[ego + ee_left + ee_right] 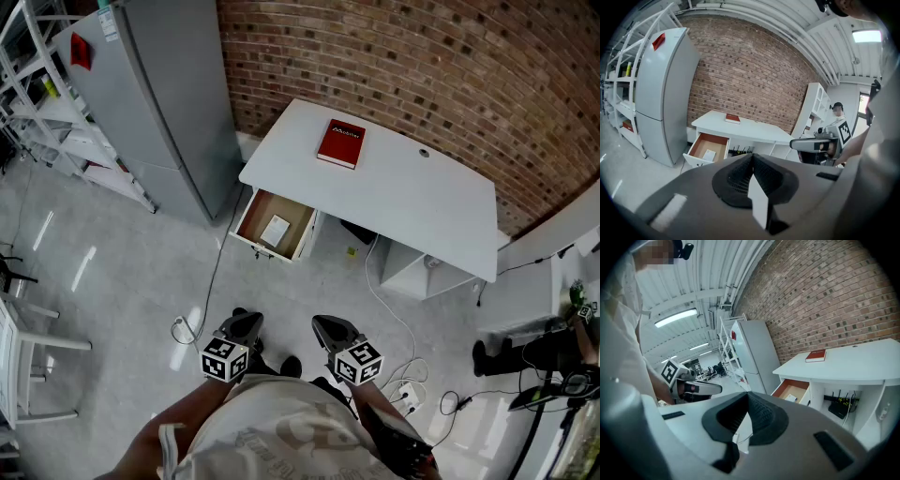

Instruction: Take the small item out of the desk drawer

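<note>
A white desk (403,197) stands against the brick wall with a red book (340,143) on it. At the desk's left end a drawer (302,234) stands pulled out, and a small white item (275,230) lies flat in it. Both grippers are held close to my body, well short of the desk. The left gripper (246,328) and right gripper (333,330) have their jaws together and hold nothing. The left gripper view shows its jaw tips (751,157) meeting, with the drawer (696,159) and item (709,154) far beyond. In the right gripper view the jaw tips (747,394) also meet.
A grey fridge (159,103) stands left of the desk, with white shelving (47,103) beyond it. Cables and a power strip (408,392) lie on the floor at the right. A router (841,406) sits under the desk. A white chair (28,361) is at far left.
</note>
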A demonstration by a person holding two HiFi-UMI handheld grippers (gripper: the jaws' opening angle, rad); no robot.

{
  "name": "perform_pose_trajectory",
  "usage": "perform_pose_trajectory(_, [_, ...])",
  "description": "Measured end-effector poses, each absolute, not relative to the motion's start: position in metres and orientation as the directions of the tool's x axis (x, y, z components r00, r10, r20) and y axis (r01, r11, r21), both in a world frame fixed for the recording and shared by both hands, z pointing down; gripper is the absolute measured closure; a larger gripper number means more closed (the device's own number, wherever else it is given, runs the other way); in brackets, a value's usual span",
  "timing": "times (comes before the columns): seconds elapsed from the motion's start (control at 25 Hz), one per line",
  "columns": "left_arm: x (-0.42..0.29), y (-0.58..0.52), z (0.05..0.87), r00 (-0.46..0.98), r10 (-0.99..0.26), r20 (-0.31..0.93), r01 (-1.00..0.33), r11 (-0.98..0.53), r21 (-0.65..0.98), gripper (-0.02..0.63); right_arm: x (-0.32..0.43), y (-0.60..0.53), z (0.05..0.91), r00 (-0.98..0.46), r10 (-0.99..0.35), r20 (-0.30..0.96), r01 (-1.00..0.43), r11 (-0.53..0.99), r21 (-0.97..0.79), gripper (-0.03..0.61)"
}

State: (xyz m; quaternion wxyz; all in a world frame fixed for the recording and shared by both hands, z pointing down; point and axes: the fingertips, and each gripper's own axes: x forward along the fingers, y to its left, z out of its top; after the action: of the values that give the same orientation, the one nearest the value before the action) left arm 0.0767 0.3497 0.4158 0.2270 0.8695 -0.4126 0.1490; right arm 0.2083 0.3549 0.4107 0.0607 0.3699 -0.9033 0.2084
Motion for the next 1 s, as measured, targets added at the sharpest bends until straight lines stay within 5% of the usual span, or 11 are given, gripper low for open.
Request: perform_pose_trajectory(1.0, [0.062, 0.361, 0.393, 0.581, -0.704, 0.409, -0.812, -0.536, 0.230, 0.607, 0.194, 0.362, 0.394, -0.742, -0.632, 0.223, -0.669, 0.683, -0.292, 0.572])
